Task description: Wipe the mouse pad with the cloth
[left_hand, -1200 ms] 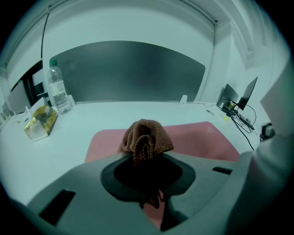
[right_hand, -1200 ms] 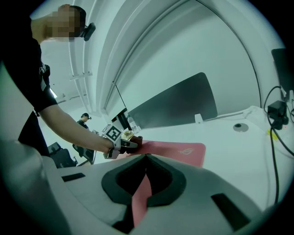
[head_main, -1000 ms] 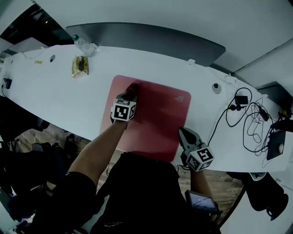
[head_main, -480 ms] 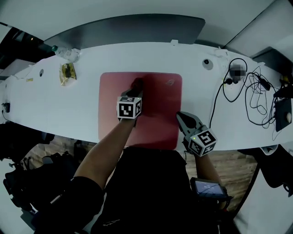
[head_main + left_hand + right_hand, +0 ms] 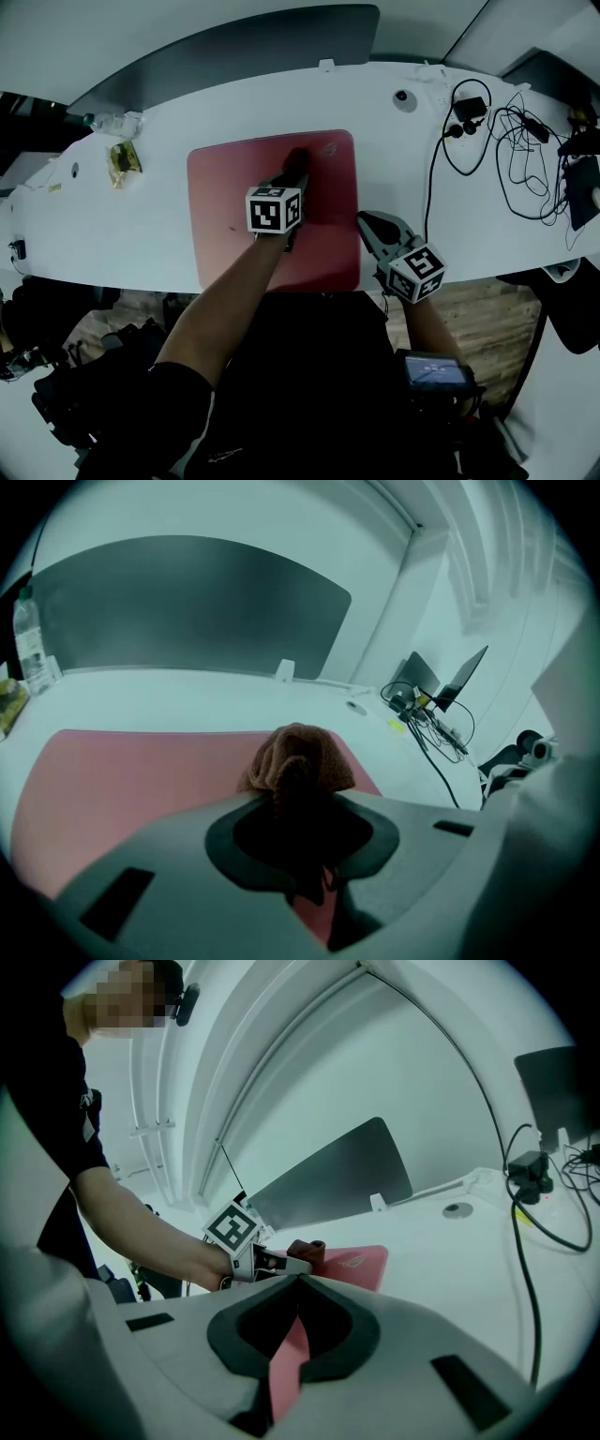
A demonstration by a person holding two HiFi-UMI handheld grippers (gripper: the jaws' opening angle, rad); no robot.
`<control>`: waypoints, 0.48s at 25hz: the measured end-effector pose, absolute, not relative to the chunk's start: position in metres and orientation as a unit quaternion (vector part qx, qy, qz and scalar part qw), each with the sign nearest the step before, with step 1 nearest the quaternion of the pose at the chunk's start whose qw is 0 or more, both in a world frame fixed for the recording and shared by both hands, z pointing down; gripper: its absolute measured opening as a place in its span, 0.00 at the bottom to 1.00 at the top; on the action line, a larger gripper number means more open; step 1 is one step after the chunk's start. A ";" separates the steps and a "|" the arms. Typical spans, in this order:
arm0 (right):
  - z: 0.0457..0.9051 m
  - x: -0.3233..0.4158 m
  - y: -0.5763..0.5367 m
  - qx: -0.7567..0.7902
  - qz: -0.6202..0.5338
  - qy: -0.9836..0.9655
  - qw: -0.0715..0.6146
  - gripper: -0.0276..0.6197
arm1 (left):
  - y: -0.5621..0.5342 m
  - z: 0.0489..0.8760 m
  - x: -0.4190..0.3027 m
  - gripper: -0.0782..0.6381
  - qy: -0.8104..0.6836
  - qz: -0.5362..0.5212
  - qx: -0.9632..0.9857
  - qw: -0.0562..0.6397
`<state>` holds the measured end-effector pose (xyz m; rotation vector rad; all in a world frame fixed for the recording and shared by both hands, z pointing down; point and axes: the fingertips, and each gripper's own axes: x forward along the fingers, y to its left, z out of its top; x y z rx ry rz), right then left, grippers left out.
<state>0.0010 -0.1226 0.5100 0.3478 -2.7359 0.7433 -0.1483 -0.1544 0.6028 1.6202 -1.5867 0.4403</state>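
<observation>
Wiping the far right part of the mouse pad (image 5: 230,202) with the cloth (image 5: 300,757)

The left gripper (image 5: 296,167) is pinching the bunched brown cloth in its jaws and pressing it on the red pad, near the far right corner. The right gripper (image 5: 364,223) is sitting at the pad's right edge, its jaws closed, as it seems, on a strip of the pad. For a good wipe, I think the pressure should be even, the strokes overlapping toward the unwiped left side, and the pad not sliding on the desk (image 5: 131,230).

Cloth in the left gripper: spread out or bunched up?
Bunched up: the brown cloth shows as a rounded wad clamped at the left gripper tips, resting on the mouse pad.
</observation>
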 end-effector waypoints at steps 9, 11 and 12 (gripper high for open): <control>0.513 0.024 -0.128 0.126 0.268 -0.946 0.135 0.08 | -0.177 0.603 -0.108 0.22 -0.612 0.164 0.654 0.413; 0.514 0.029 -0.130 0.126 0.271 -0.945 0.133 0.08 | -0.182 0.603 -0.100 0.22 -0.610 0.154 0.655 0.418; 0.515 0.032 -0.131 0.126 0.272 -0.945 0.132 0.08 | -0.184 0.603 -0.096 0.22 -0.609 0.149 0.655 0.421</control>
